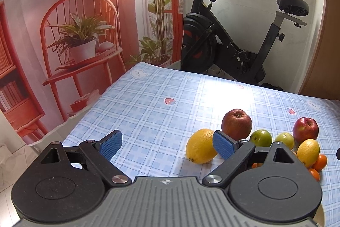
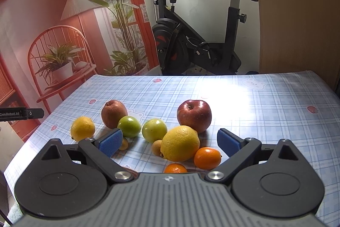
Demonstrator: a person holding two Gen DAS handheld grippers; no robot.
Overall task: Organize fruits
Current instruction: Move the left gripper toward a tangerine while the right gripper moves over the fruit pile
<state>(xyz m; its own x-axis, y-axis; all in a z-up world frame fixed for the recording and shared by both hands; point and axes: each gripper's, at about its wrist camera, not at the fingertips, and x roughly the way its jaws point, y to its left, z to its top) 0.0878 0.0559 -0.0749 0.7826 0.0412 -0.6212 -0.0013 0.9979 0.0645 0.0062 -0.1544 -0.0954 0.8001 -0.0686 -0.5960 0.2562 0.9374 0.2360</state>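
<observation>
Both tools are spread and hold nothing: the right tool (image 2: 170, 143) hovers over the fruit, the left tool (image 1: 167, 145) over bare cloth. From the right view, an orange (image 2: 207, 157) sits nearest, a lemon (image 2: 180, 143) at 12 o'clock, a red apple (image 2: 194, 115) behind; all lie loose on the surface (image 2: 265, 112), likely awaiting sorting

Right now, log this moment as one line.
left gripper: open, empty | right gripper: open, empty | fruits: loose on tablecloth | nearest: big lemon
</observation>
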